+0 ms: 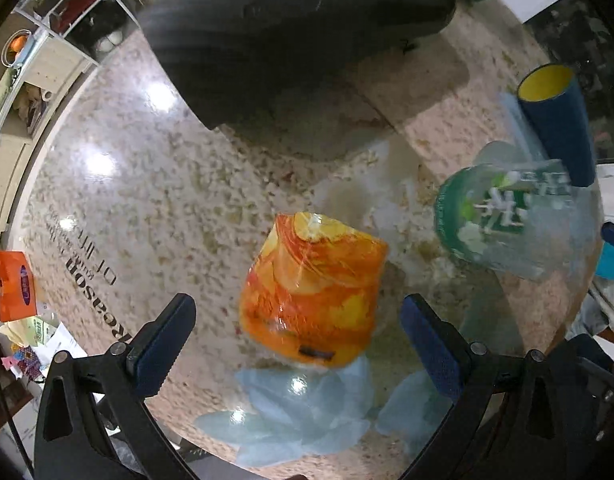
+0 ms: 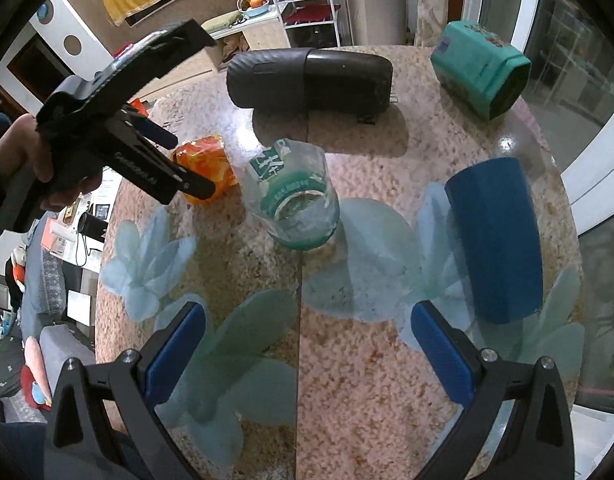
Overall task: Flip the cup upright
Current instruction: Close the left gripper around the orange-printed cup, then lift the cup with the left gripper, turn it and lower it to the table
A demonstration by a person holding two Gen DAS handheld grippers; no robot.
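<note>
Evidently the orange cup [image 1: 313, 292] is the one in hand: the left gripper [image 1: 297, 336] hangs right over it with its jaws spread wide to either side, touching nothing, lined up so the pads could close across the cup's body. That cup sits on the table [image 2: 367, 380] near the left edge, apparently mouth-down or tipped; motion blur keeps me from telling which. The right gripper [image 2: 307, 356] waits back over bare tabletop, jaws likewise wide open and empty, probably kept clear so the left has room. Just right of the orange cup stands a glass cup [image 2: 293, 196], bottom-up with a green band; it is close enough that a swing to that side could knock it. A blue cup [image 2: 497, 236] and a teal cup [image 2: 481, 68] stand farther right, and a black case [image 2: 309, 78] lies behind. Open room for turning lies above and toward the near-left, though the table edge is close there.
</note>
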